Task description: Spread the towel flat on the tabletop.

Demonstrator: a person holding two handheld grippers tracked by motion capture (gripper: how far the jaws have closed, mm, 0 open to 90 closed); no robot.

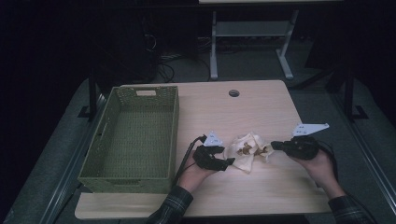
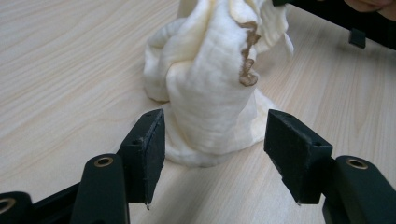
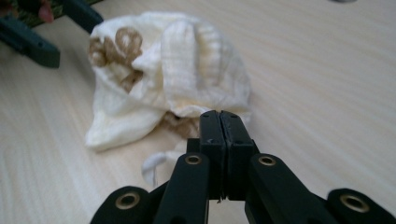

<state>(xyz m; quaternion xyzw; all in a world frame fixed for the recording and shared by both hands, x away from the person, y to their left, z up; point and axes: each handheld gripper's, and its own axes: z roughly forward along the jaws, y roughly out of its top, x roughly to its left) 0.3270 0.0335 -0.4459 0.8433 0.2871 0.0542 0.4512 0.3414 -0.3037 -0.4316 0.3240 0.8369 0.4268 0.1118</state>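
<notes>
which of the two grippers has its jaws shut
The right gripper: its jaws are pressed together at the edge of the cloth. The left gripper has its jaws apart.

A cream-white cloth [image 1: 246, 151] carries a light-brown looping pattern, with a thin brown line along one edge in the left gripper view. It lies on a pale, light-wood table [image 1: 261, 109] with fine straight grain. A woven basket [image 1: 135, 140] is olive green all over. The left gripper [image 1: 223, 163] and right gripper [image 1: 275, 146] are black, with brass-coloured rivets on their jaws and a pale grey plate on top. The person's sleeves [image 1: 175, 205] are dark plaid.
</notes>
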